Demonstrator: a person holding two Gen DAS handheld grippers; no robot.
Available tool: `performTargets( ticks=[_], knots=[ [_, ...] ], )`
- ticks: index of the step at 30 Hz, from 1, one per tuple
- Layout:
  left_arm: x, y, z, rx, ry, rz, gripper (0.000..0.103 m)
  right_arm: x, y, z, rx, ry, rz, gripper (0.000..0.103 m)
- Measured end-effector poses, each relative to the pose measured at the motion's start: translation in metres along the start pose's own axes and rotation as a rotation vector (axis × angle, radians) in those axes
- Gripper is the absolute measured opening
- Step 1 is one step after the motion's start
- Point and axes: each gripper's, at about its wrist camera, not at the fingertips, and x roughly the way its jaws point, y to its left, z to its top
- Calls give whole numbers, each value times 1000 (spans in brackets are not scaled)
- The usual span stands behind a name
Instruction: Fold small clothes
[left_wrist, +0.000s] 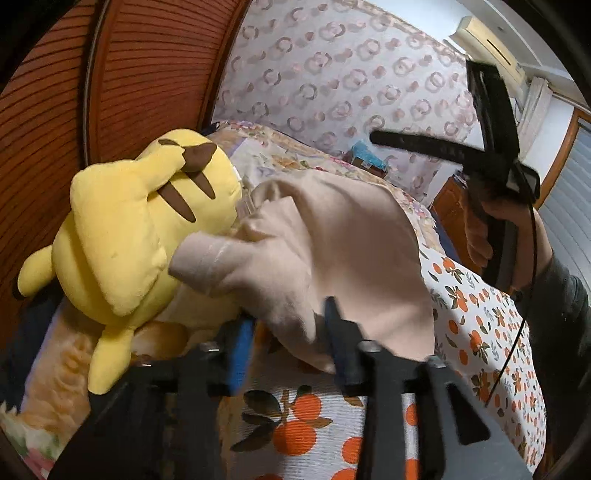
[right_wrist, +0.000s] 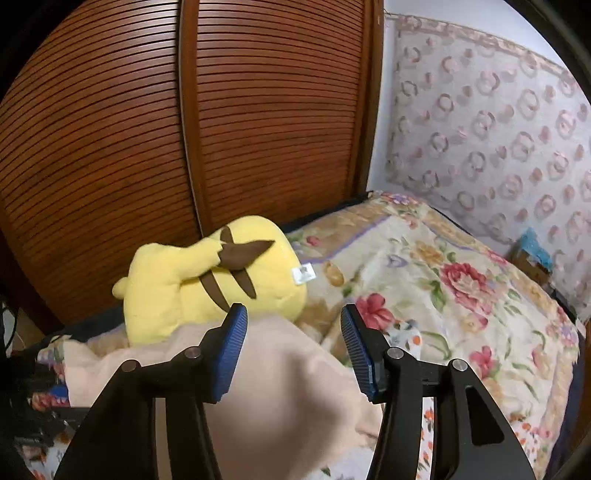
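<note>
The beige garment (left_wrist: 332, 240) lies rumpled on the bed (left_wrist: 480, 321) against the yellow plush toy (left_wrist: 129, 229): soft, light, floppy. Left hand-held gripper (left_wrist: 288, 339) straddles its near edge, jaws parted; right hand-held gripper (right_wrist: 293, 350) open above it, gripping nothing. Best pinch a hem corner.

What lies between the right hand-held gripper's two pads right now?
The beige garment, lying loose in the open gap of the right hand-held gripper, neither pad pressing on it; right wrist view.
</note>
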Motion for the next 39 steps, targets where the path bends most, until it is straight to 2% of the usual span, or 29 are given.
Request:
performTargets(
  ticks=[1, 3, 4, 7, 9, 10, 18, 20, 27, 31, 39],
  knots=[
    [-2, -1, 0, 13, 0, 0, 48, -2, 5, -4, 5, 7, -4, 55],
    [-4, -5, 1, 38, 4, 26, 69, -2, 16, -11, 21, 18, -9, 55],
    [-6, -6, 1, 51, -1, 33, 86, -8, 20, -15, 33, 24, -12, 55],
    [-16, -13, -2, 106, -26, 72, 90, -15, 25, -18, 68, 38, -26, 55],
    [-23, -19, -3, 142, -43, 92, 102, -27, 27, -24, 97, 29, -27, 55],
    [-26, -22, -3, 158, -50, 97, 103, -31, 26, -25, 107, 25, -30, 55],
    [-50, -58, -8, 237, -85, 63, 103, -101, 49, -58, 170, -23, -64, 55],
    [-56, -70, -12, 259, -100, 59, 103, -122, 55, -69, 186, -37, -77, 63],
    [-68, -113, -24, 317, -118, 20, 103, -187, 77, -110, 235, -84, -124, 73],
    [-74, -138, -33, 361, -128, 5, 103, -215, 88, -129, 263, -101, -165, 83],
    [-82, -181, -54, 398, -129, -54, 103, -258, 108, -167, 318, -116, -274, 87]
  ],
)
